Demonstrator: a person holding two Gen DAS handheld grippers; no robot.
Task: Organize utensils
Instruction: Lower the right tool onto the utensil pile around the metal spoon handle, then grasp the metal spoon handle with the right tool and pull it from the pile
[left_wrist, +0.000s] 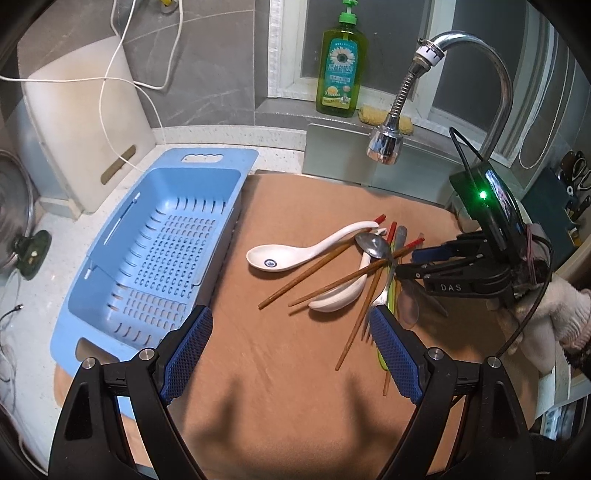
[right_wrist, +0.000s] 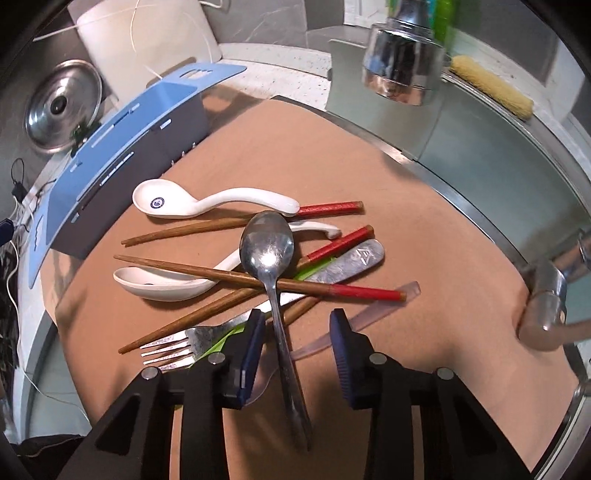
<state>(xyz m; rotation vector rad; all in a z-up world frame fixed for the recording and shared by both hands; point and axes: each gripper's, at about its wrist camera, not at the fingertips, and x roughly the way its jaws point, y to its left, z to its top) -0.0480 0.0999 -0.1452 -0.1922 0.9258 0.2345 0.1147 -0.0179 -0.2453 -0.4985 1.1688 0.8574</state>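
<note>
Metal spoon (right_wrist: 273, 266) handle lies between right fingers (right_wrist: 255, 332).

The left wrist camera sat behind the left gripper (left_wrist: 291, 354), looking steeply down and forward over the brown board (left_wrist: 266, 387) toward the window wall, from a moderate distance. The right wrist camera looked down along the right gripper (right_wrist: 297, 350), much closer, almost on top of the utensil pile (right_wrist: 258, 258). Both views shared that pile, the blue drainer basket (left_wrist: 110, 240), the faucet head (left_wrist: 384, 142), and the board; the left view also caught the right gripper itself.
</note>
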